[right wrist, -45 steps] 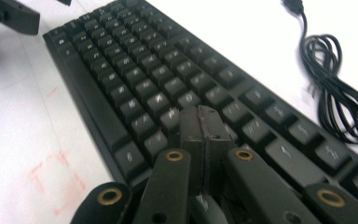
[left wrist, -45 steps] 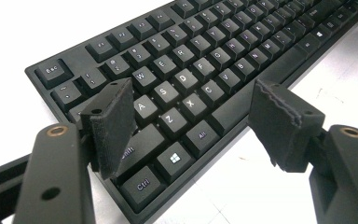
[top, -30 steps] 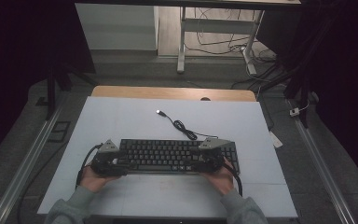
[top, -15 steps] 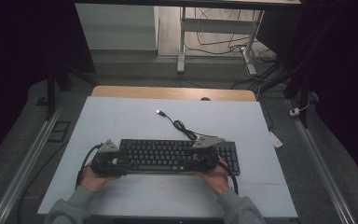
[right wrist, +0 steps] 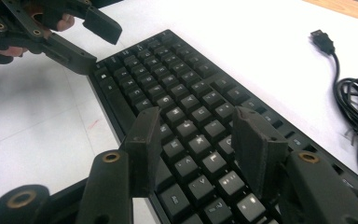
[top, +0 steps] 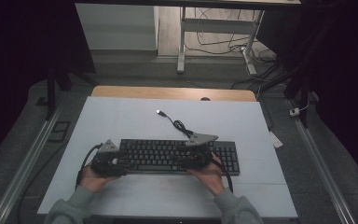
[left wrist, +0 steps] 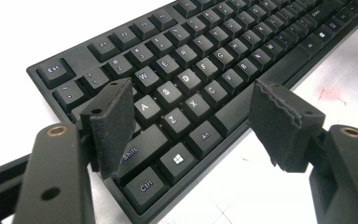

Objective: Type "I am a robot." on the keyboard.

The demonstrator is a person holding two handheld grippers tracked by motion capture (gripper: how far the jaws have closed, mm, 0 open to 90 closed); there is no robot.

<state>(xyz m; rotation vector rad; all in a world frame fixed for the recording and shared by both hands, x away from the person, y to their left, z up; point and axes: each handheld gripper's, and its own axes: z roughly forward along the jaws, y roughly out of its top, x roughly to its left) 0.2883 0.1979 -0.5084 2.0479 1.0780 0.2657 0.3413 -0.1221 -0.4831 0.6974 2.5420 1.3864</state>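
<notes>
Near edge of white tabletop (top: pixel 135 116): both forearms in from the bottom, one set of tongs per hand.

Left tongs (top: pixel 106 161) at the keyboard's left end, jaws spread wide, nothing gripped. Left gripper view: pads (left wrist: pixel 114 123) hanging over the Shift/Ctrl corner and the near front edge, not pressing on anything.

Right tongs (top: pixel 196 154) over the keyboard's right-of-middle part, jaws roughly half open and just been closing. Right gripper view: pads (right wrist: pixel 144 144) poised above the letter keys, keys visible in the gap, no grip on anything.

Black keyboard (top: pixel 175 156) lying flat, long side left to right, in the near half of the tabletop, slightly right of centre. Number pad end sticking out to the right past the right tongs.

Farther back: black cable (top: pixel 179 125) running from the keyboard's far edge, loosely coiled, ending in a USB plug (top: pixel 159 112) lying on the tabletop, well apart from both tongs.

Far edge: wooden strip (top: pixel 172 93) beyond the white surface.
</notes>
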